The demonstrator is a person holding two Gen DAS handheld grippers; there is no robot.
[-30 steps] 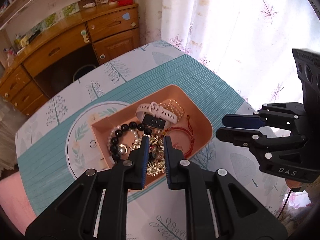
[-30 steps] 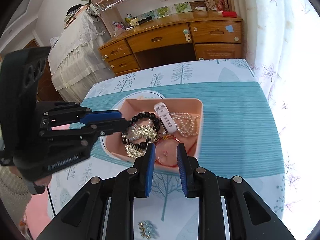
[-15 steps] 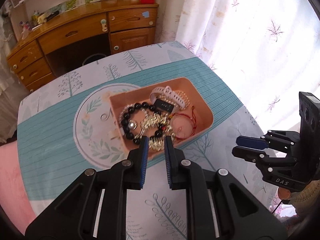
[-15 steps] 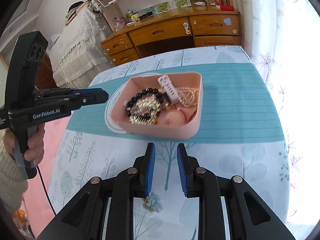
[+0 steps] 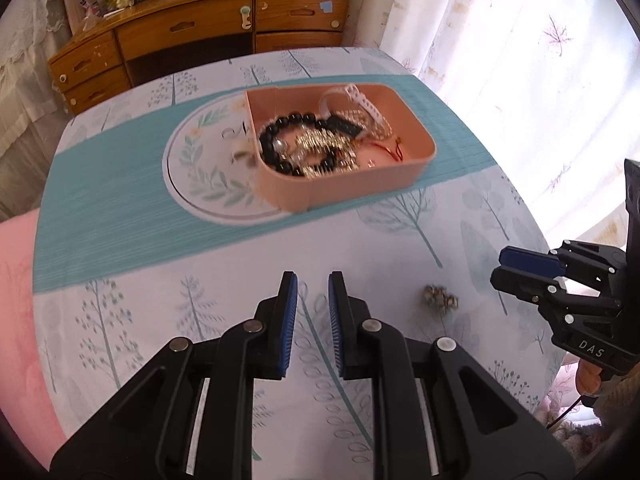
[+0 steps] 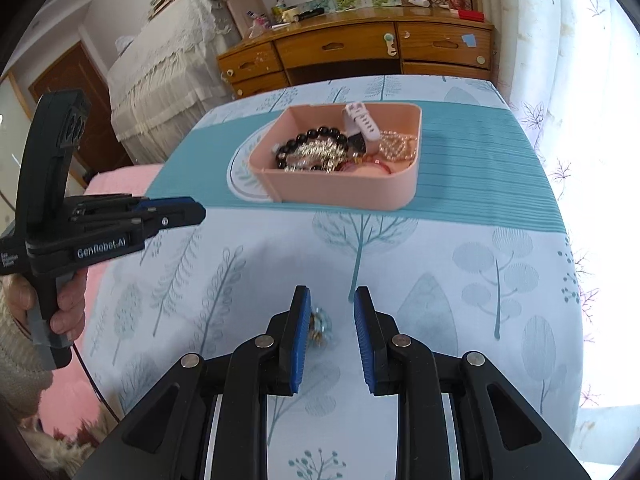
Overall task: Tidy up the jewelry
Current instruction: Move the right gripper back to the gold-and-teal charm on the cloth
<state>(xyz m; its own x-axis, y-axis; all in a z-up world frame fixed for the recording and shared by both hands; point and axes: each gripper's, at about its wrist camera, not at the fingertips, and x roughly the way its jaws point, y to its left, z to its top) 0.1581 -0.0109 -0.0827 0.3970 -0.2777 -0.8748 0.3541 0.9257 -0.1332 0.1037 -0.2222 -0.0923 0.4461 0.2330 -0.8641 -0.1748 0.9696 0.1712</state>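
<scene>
Sunlight is coming through pale leaf-print curtains [image 5: 500, 40] beside a wooden dresser [image 6: 360, 48], and a tree-patterned cloth with a teal band is covering the worktop [image 6: 460, 248]. On the teal band a pink tray [image 6: 344, 190] is sitting, holding a black bead bracelet [image 5: 276, 136], a white watch strap [image 6: 362, 120], pearl-like strands [image 6: 396, 144], gold chains and a red cord loop.

Nearer the front edge, well apart from the tray, a small cluster of jewelry [image 6: 320, 326] is lying on the cloth. The right gripper [image 6: 331, 332] is hovering over it with its jaws parted and nothing clamped; the cluster is sitting between the fingers, just beside the left-hand blue pad, and whether it touches that pad I cannot tell. In the left wrist view the same cluster is showing just ahead of the right gripper's tips.

The left gripper [image 5: 313, 320] is pointing down at bare cloth, jaws drawn almost together with only a narrow slit, grasping nothing. A hand [image 6: 60, 312] in a knitted sleeve is gripping its handle.
</scene>
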